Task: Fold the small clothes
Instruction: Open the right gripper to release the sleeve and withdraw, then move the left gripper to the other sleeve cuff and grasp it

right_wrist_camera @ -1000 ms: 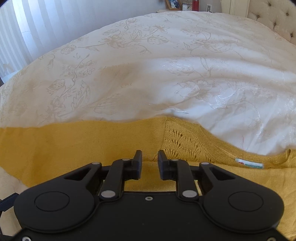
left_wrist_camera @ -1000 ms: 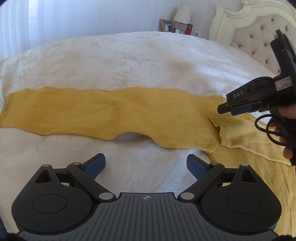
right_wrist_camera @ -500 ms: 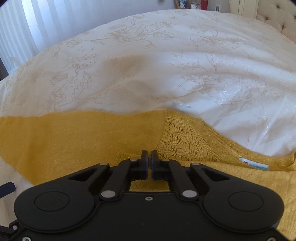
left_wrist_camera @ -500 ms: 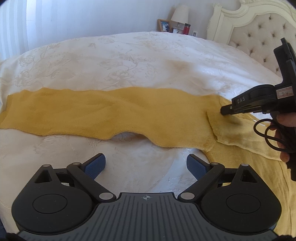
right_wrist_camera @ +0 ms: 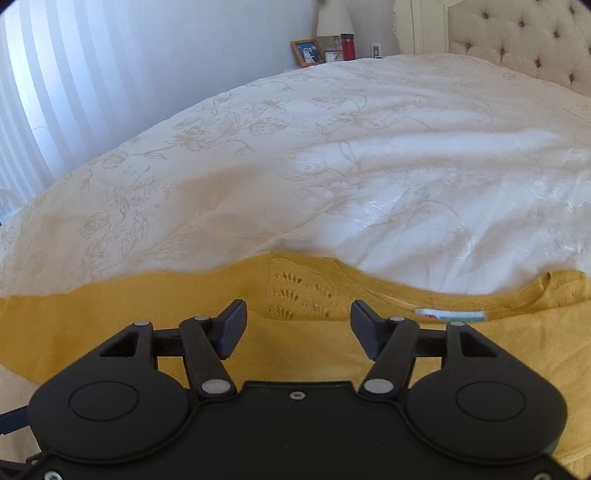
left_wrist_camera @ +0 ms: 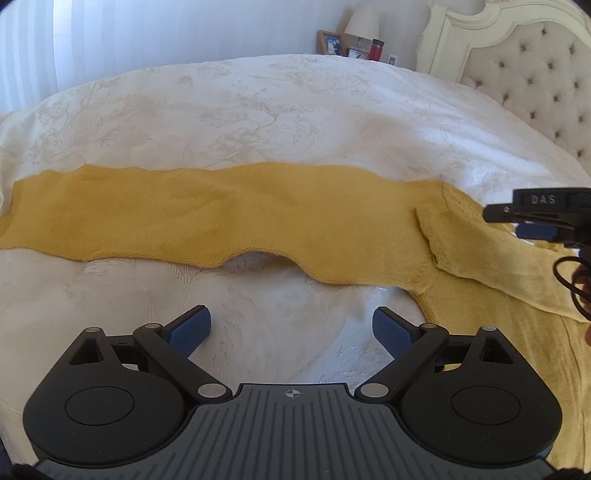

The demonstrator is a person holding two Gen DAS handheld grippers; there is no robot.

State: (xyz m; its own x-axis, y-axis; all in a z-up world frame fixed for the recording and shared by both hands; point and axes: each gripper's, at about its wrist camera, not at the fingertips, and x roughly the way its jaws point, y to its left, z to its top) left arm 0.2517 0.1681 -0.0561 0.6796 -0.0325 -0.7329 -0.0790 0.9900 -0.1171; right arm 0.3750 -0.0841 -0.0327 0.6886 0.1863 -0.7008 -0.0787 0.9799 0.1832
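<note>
A mustard-yellow knit sweater [left_wrist_camera: 229, 218] lies flat on the bed, one long sleeve stretched out to the left. The other sleeve's cuff [left_wrist_camera: 454, 240] lies folded over the body near the shoulder. My left gripper [left_wrist_camera: 291, 332] is open and empty over bare bedspread, just in front of the sleeve's lower edge. My right gripper [right_wrist_camera: 297, 325] is open and empty above the sweater near the collar; its label [right_wrist_camera: 450, 315] shows to the right. The right gripper also shows at the right edge of the left wrist view [left_wrist_camera: 535, 218].
The white floral bedspread [left_wrist_camera: 258, 110] covers the bed. A tufted cream headboard [left_wrist_camera: 535, 74] stands at the back right. A nightstand with a lamp [right_wrist_camera: 332, 18], a photo frame [right_wrist_camera: 306, 51] and a red bottle [right_wrist_camera: 347, 46] is behind the bed. Curtains hang at the left.
My right gripper shut over the folded cuff half a second ago, then opened, let go of the cloth and lifted away to the right. The cuff stays on the sweater. My left gripper stayed open.
</note>
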